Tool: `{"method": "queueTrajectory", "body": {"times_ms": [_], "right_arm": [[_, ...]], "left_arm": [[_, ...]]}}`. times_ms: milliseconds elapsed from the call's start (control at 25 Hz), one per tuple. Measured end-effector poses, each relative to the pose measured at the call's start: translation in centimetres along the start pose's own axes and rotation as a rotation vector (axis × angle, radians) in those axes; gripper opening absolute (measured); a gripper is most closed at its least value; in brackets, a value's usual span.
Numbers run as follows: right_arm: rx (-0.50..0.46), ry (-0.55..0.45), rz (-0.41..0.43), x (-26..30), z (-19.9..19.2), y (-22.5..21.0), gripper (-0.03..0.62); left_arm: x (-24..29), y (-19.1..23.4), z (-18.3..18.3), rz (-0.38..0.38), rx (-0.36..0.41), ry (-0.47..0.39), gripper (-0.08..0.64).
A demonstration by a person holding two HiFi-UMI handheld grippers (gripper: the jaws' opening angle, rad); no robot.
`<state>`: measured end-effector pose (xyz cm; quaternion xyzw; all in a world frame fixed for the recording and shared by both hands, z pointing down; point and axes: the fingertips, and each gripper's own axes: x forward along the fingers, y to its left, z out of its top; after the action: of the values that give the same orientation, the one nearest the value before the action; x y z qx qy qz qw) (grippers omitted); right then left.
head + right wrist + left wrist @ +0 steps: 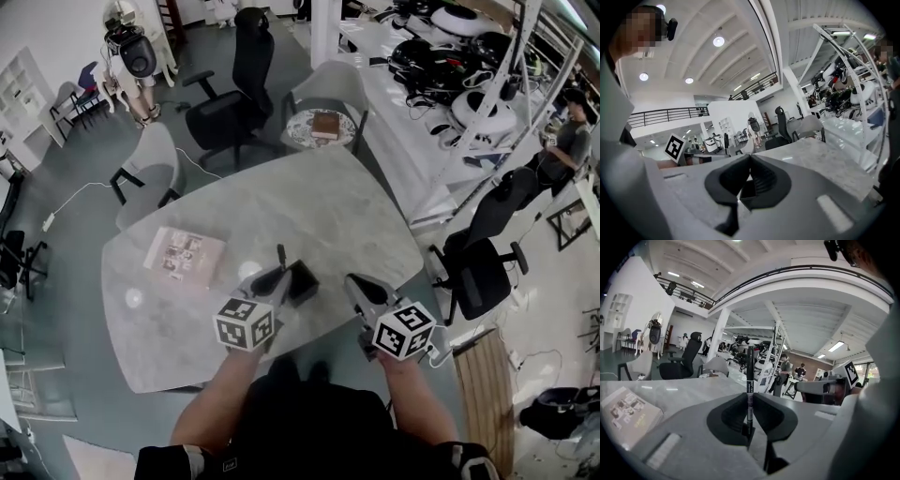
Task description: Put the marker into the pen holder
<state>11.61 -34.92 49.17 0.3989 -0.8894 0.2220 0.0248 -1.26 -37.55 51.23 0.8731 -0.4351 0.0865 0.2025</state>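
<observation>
So it can drop in, the left gripper point(749, 397) pinches the marker point(749, 373) upright by the pen holder point(303, 280); the right gripper point(750, 158) is closed, empty.

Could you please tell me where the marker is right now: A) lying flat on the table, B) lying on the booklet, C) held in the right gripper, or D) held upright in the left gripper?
D: the left gripper has its fingers closed on the upright marker.

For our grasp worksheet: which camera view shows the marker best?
The left gripper view: the marker stands at the centre, clamped upright in the left gripper. The head view shows only its small dark top; the right gripper view doesn't clearly show it.
</observation>
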Motion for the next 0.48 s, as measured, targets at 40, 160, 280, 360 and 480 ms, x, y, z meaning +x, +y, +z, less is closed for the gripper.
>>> {"method": "queueTrajectory", "body": {"times_ms": [40,160,280,360,480], "right_arm": [[0.001,0.001,-0.002,0.3,0.1,-0.3,0.003],[0.004,0.007,-0.012,1.1,0.1,-1.1,0.003],[0.018,0.018,-0.023,1.7,-0.3,-1.6,0.003],[0.024,0.031,-0.022,2.1,-0.8,-1.7,0.003],[0.026,0.044,-0.016,2.7,-1.3,-1.6,0.003]], "left_arm": [[0.5,0.5,-0.3,-0.001,-0.013,0.009,0.044],[2.0,1.7,-0.9,-0.002,-0.025,0.033,0.044],[3.3,2.4,-1.6,-0.02,-0.017,0.061,0.044],[4.4,2.8,-2.5,-0.037,0.002,0.086,0.044],[5.9,3.2,-4.3,-0.057,0.014,0.129,0.044]]}}
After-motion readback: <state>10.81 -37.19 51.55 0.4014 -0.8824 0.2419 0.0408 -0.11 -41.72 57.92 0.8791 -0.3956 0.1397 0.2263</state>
